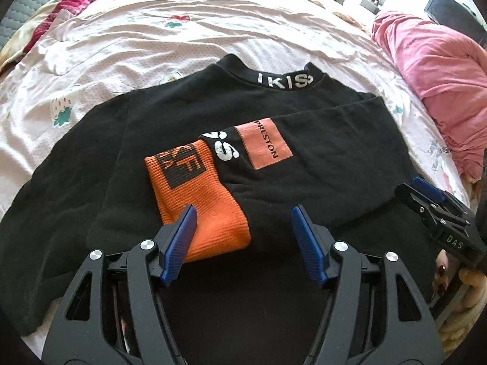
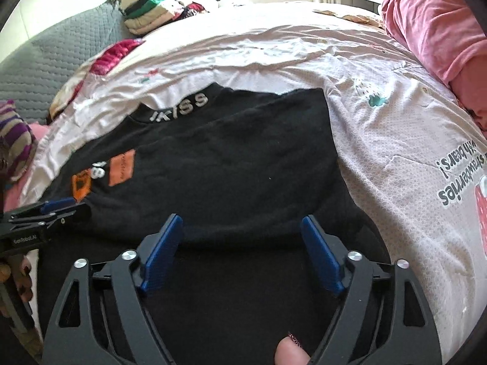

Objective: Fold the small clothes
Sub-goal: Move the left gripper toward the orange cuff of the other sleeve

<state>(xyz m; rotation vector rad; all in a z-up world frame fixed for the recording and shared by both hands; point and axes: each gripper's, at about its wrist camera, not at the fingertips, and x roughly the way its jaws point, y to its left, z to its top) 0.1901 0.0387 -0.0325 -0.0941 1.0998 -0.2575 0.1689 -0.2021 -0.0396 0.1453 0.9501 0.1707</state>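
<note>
A black sweatshirt (image 1: pixel 170 115) lies flat on the bed, its collar (image 1: pixel 284 80) with white letters at the far side. One sleeve is folded across the chest, ending in an orange ribbed cuff (image 1: pixel 197 194) beside an orange patch (image 1: pixel 264 143). My left gripper (image 1: pixel 243 213) hovers open over the near end of that cuff, nothing between its blue pads. My right gripper (image 2: pixel 241 222) stands open over the sweatshirt's (image 2: pixel 243 152) lower right part, empty too. Each gripper shows in the other's view: the right (image 1: pixel 426 194) at the right edge, the left (image 2: pixel 57 205) at the left edge near the cuff (image 2: pixel 80 185).
The pale printed bed sheet (image 1: pixel 121 45) spreads around the sweatshirt. A pink blanket (image 1: pixel 432 91) is heaped along the right side. A stack of folded clothes (image 2: pixel 152 12) sits at the far left beyond a grey quilted cover (image 2: pixel 61 51). A thumb (image 2: pixel 290 352) shows at the bottom.
</note>
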